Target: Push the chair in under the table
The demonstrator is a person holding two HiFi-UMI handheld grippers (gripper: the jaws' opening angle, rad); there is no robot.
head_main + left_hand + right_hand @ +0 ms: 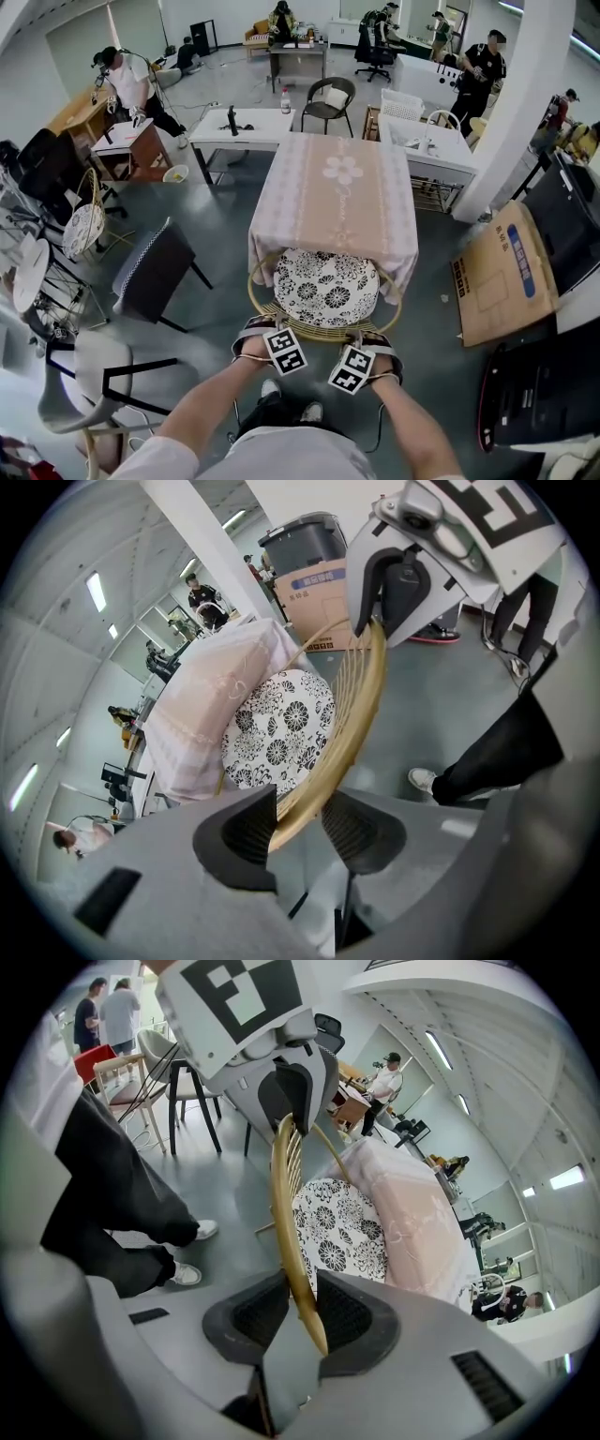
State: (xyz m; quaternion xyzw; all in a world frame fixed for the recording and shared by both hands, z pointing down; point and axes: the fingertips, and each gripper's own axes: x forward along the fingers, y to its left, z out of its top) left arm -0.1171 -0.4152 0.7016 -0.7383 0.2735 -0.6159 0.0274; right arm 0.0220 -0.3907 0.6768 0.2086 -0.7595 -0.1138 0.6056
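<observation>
Two grippers, left gripper and right gripper, are each clamping the back rail of the chair at lower centre, its seat sitting partly under the table, so the push seems half done and is calling next for even forward pressure.

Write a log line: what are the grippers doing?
left gripper: shut on rattan chair back rim | right gripper: shut on same rim | flowery cushion: partly under pink-clothed table

Bare floor flanks the wicker chair; a dark chair stands left, a cardboard box right.
</observation>
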